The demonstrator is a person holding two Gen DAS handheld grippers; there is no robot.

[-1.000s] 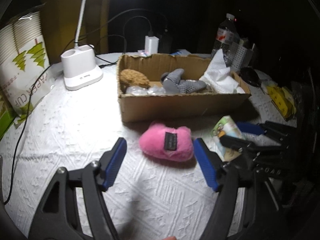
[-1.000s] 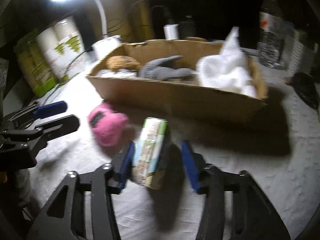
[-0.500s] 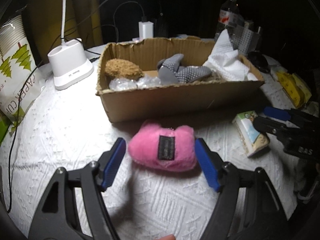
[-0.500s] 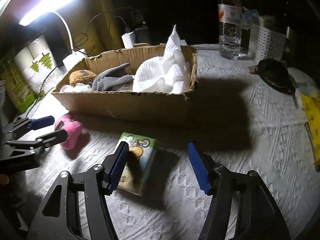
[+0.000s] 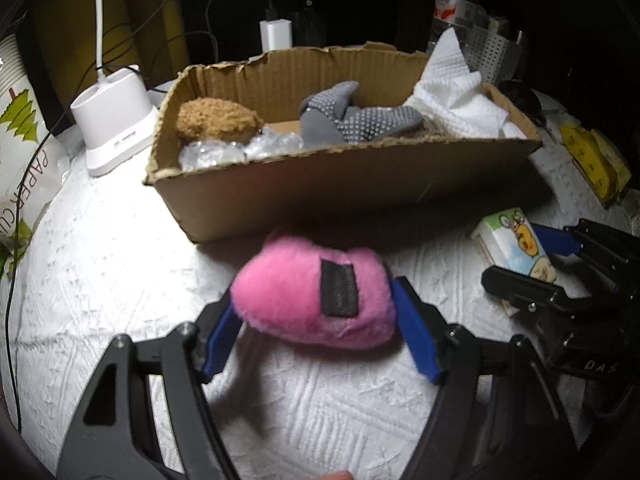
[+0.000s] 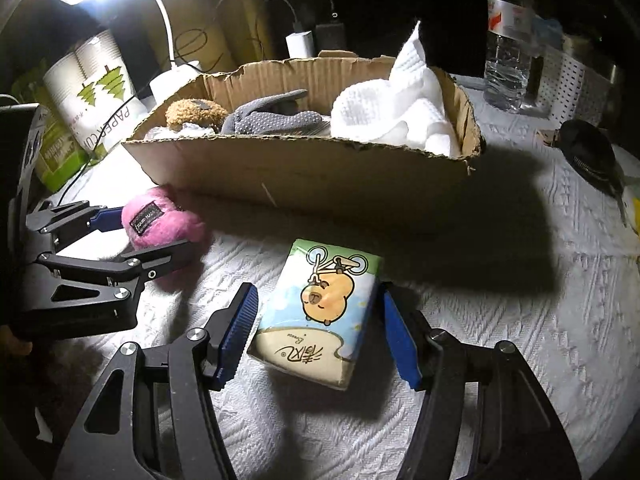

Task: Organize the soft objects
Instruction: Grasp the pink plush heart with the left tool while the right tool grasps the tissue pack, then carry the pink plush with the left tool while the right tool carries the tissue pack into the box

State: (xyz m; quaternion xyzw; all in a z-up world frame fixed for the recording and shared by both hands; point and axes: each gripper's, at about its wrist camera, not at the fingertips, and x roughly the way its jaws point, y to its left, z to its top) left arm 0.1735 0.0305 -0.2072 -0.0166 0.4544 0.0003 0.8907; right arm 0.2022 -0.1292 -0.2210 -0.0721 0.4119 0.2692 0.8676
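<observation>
straddling the fuzzy pink plush toy [image 5: 316,294] at lower centre, my left tongs [image 5: 314,332] look clamped; right tongs [image 6: 320,334] sit apart around the cartoon tissue pack [image 6: 320,312]. both remain outside the torn cardboard box [image 5: 320,196].

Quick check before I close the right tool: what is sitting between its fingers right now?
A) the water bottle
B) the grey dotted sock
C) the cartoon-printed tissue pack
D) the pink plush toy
C: in the right wrist view the tissue pack lies on the white tablecloth between the fingers of the right tool, while the pink plush toy sits in the left tool.
</observation>
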